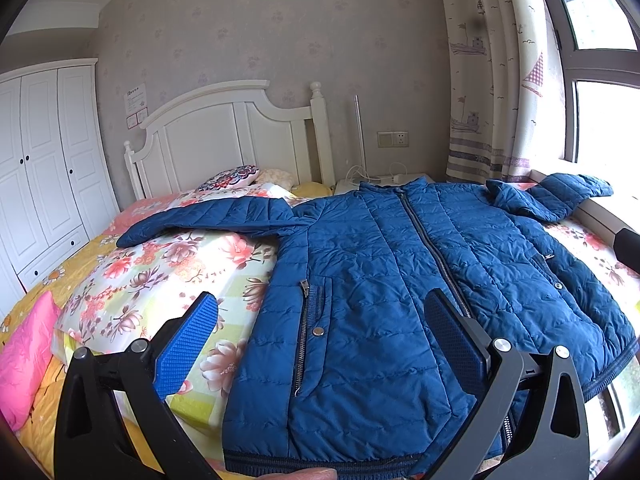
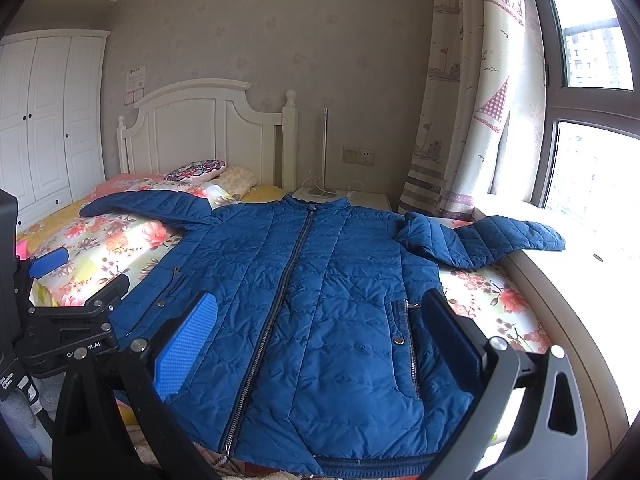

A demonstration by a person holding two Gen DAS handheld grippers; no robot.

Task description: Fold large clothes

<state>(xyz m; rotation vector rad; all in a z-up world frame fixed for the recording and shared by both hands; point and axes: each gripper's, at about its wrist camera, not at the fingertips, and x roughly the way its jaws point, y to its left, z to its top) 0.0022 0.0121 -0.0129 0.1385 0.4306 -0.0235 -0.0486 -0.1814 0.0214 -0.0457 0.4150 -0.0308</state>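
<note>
Left wrist view: a quilted blue puffer jacket (image 1: 400, 280) lies zipped and face-up across a floral bedspread (image 1: 160, 264), hem nearest the camera, collar toward the far white headboard (image 1: 224, 132). The left gripper (image 1: 328, 344) hovers over the hem with its ribbed blue pads spread wide, holding nothing. One sleeve (image 1: 208, 216) stretches left over open bedding; the other (image 1: 552, 196) bunches on the window ledge at right. A pink pillow (image 1: 24, 360) sits at the near left edge.

Right wrist view: the right gripper (image 2: 320, 344) also stands wide and empty above the jacket (image 2: 320, 300), centred on its metal zip (image 2: 276, 300). Only here does the left gripper (image 2: 60, 276) itself appear, at the left. A curtain (image 2: 464, 100) hangs beside the bright window.
</note>
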